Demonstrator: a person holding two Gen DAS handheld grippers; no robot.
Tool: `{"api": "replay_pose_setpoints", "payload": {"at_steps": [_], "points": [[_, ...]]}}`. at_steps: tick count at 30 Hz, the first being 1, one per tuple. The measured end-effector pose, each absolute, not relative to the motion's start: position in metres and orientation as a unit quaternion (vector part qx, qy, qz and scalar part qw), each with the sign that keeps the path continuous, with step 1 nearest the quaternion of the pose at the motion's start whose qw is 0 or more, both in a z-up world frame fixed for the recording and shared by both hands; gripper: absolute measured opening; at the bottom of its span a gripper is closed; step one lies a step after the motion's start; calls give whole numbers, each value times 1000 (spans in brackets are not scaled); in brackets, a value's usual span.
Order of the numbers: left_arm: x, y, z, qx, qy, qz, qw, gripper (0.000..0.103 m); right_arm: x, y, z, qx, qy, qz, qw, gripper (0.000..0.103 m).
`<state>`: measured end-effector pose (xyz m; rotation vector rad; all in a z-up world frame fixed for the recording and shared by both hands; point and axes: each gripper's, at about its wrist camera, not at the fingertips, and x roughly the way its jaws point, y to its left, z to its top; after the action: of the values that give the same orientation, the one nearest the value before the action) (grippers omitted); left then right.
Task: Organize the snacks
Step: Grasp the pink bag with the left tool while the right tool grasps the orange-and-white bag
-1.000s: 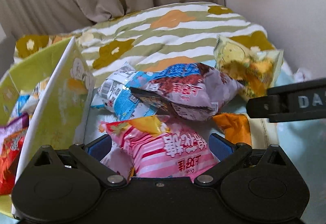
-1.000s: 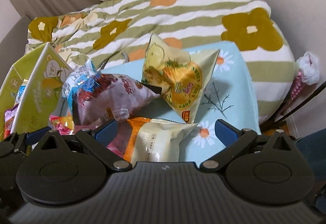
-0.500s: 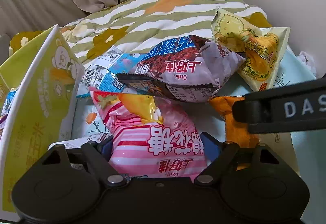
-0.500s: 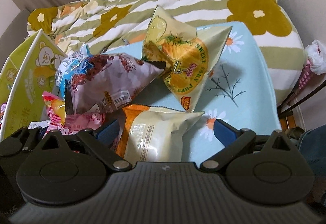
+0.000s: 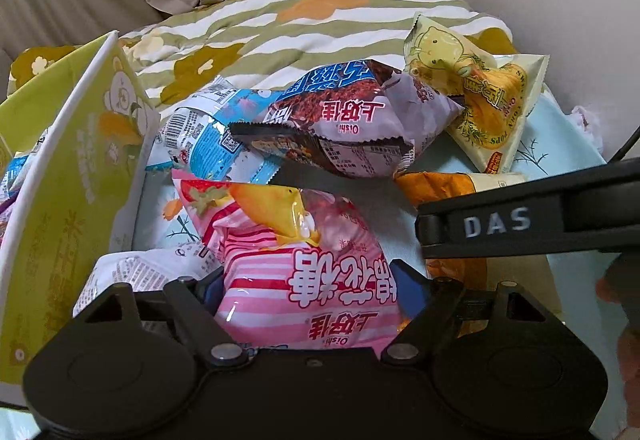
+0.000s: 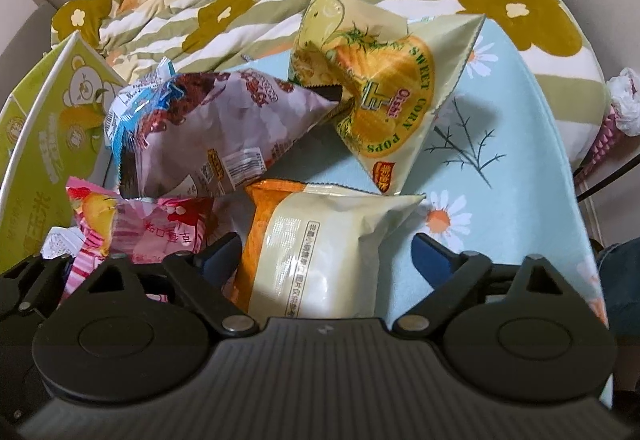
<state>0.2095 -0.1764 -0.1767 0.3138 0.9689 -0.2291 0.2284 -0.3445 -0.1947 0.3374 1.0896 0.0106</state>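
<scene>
The pink bag (image 5: 308,280), lying at the near edge of the pile beside the green box (image 5: 68,200), is being closed on by the left tongs (image 5: 310,290), whose pads already pinch its sides. The orange-and-cream bag (image 6: 320,256) sits between the still-wide, closing right tongs (image 6: 326,254), untouched. Both bags are judged light, puffy and slippery, best taken across the middle.

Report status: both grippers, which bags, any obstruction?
Left gripper closing on pink striped bag. Right gripper closing around orange-cream bag, pads not yet on it. Purple bag overlaps both.

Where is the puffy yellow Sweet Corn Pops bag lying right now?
In the right wrist view, the yellow Sweet Corn Pops bag lies upper centre on the light blue floral cloth, beside the mauve snack bag.
</scene>
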Motion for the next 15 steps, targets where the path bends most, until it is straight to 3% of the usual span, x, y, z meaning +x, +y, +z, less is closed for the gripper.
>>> {"api": "replay_pose_setpoints", "payload": {"at_steps": [9,15], "points": [[200,-173,-175,150,461,-112,867,84,224,-332,-195,138,515,13,846,82],[193,-170,-170,146,456,-112,871,83,210,-335,-190,141,509,7,849,80]]}}
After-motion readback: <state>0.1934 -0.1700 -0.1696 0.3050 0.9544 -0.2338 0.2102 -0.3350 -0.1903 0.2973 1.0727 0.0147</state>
